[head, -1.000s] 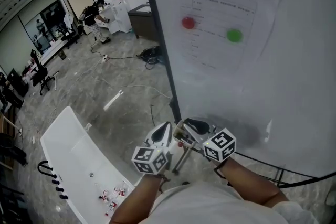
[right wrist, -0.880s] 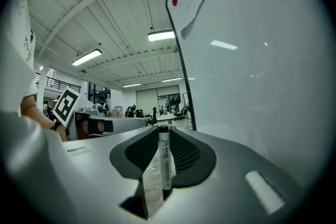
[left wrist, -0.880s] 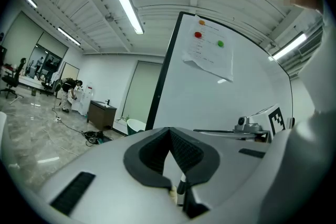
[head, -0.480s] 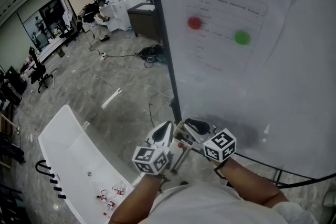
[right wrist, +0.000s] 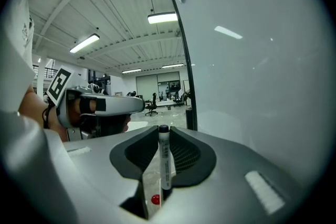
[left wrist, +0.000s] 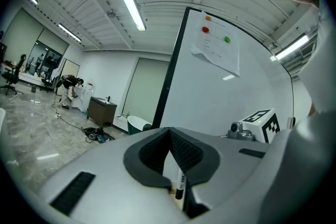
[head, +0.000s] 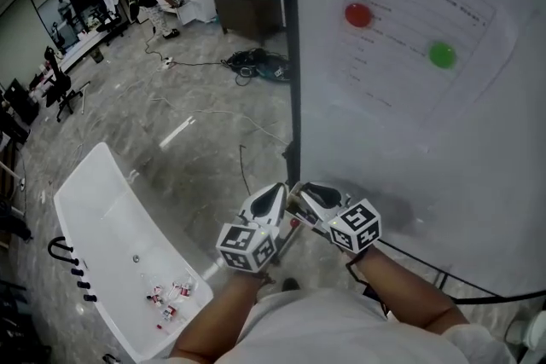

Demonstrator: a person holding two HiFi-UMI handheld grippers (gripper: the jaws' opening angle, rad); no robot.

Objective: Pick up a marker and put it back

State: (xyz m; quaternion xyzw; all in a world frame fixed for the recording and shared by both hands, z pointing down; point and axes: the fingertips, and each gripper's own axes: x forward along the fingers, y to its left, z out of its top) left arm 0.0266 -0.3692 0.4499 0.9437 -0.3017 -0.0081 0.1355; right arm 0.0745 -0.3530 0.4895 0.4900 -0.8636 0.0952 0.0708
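Hanging low by the left edge of the whiteboard (head: 426,149), the left gripper (left wrist: 170,139) and right gripper (right wrist: 164,136) remain side by side, each clamped on the marker (right wrist: 165,160); only the posted sheet (head: 418,21) has slid up the view, so the put-back looks unstarted. Left of the whiteboard, a white tray (head: 107,209) holds small red-and-white bits (head: 171,298), possibly caps

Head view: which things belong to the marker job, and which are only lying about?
Job: white marker with black cap in right hand-held gripper; thin white marker in left hand-held gripper; black-framed whiteboard.
Lying about: long white table; black floor cables; dark wooden cabinet.
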